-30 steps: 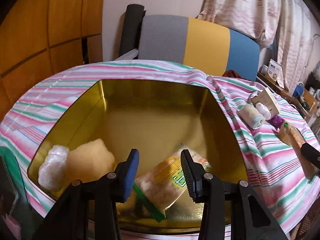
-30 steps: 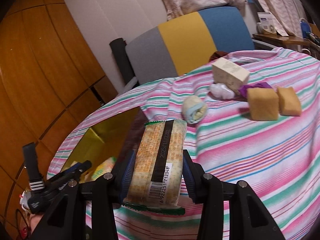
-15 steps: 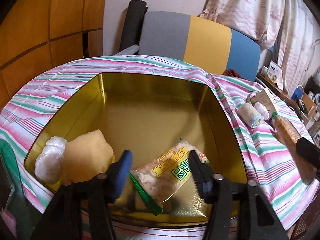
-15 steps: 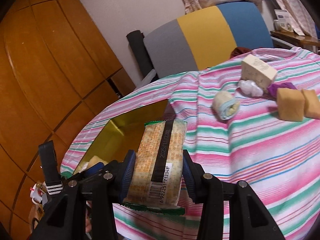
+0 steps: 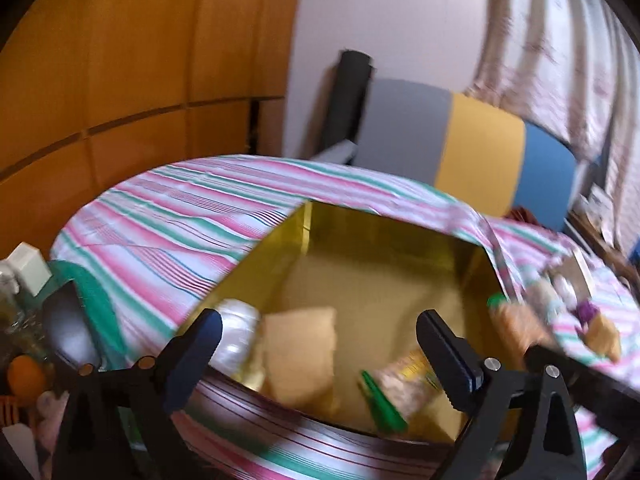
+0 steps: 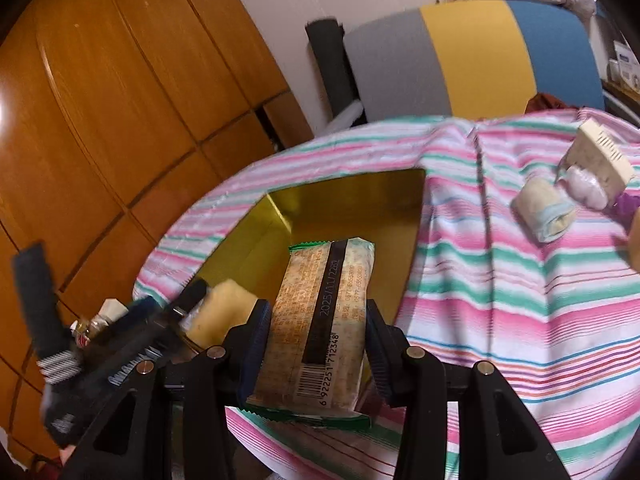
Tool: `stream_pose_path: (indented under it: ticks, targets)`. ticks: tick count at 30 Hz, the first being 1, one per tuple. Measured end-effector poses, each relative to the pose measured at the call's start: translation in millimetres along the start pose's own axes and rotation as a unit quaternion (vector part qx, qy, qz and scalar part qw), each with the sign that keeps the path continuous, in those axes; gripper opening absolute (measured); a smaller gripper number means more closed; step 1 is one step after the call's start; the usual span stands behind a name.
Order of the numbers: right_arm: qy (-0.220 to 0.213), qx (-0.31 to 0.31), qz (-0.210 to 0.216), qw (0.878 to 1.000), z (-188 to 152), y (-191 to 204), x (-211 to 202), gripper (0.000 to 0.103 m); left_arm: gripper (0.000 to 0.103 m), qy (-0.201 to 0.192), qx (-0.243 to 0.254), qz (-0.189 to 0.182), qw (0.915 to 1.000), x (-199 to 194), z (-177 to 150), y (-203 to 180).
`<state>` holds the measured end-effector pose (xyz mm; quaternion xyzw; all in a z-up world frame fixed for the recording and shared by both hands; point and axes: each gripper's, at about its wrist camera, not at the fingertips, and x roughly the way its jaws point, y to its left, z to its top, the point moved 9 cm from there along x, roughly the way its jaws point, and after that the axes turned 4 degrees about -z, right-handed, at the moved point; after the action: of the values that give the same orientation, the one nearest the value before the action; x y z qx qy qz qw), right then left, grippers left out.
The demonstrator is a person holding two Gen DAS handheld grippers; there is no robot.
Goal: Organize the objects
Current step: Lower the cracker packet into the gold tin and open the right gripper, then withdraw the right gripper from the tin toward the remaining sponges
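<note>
Placement of the snack packet (image 6: 320, 320) is the step in hand, as I judge it: the right gripper (image 6: 316, 344) pinches this packet by its two long sides and holds it over the near edge of the gold box (image 6: 352, 204). To do it well, the packet should go further over the open part of the box and lower down before the fingers release, so it does not fall on the rim or on the yellow sponge (image 6: 222, 312) that lies at the left corner. The left gripper (image 5: 320, 360) has its jaws opening, already spread wide, with nothing pressed between them; another packet (image 5: 404, 384) lies below in the box, beside the sponge and a clear wrapped thing (image 5: 238, 332) (both views are blurred).

The box sits in a striped cloth (image 6: 500, 300), pink, green and white. On the cloth to the right lie a small roll (image 6: 544, 210), a beige block (image 6: 600, 158) and a white wrapped piece (image 6: 584, 188), well apart from the box. Behind stand a grey, yellow and blue chair (image 6: 472, 56) and an orange wooden wall (image 6: 100, 100).
</note>
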<state>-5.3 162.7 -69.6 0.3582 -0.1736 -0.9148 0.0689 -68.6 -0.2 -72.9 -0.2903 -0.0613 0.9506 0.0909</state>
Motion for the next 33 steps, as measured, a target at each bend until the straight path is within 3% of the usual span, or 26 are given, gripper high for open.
stream_pose_path:
  ticks: [6, 11, 13, 16, 24, 33]
  targets:
    - [0.050, 0.012, -0.004, 0.999, -9, 8, 32, 0.046, 0.100, -0.007, -0.029, 0.015, 0.9994, -5, 6, 17]
    - [0.063, 0.002, -0.066, 0.996, -8, -2, 51, 0.047, 0.101, 0.001, -0.035, 0.012, 0.9993, -3, 3, 16]
    - [0.054, -0.015, -0.103, 0.993, -2, -7, 51, 0.047, 0.102, 0.005, -0.034, 0.012, 0.9993, -3, 2, 15]
    - [0.026, -0.038, -0.117, 0.992, 6, -4, 38, 0.047, 0.102, 0.007, -0.036, 0.011, 0.9993, -2, 0, 15]
    - [0.000, -0.060, -0.108, 0.992, 11, 7, 20, 0.047, 0.102, 0.018, -0.033, 0.004, 0.9993, 1, -6, 7]
    - [-0.011, -0.026, -0.112, 0.993, 12, -12, 4, 0.047, 0.103, 0.035, -0.026, -0.009, 0.9990, 4, -14, -6]
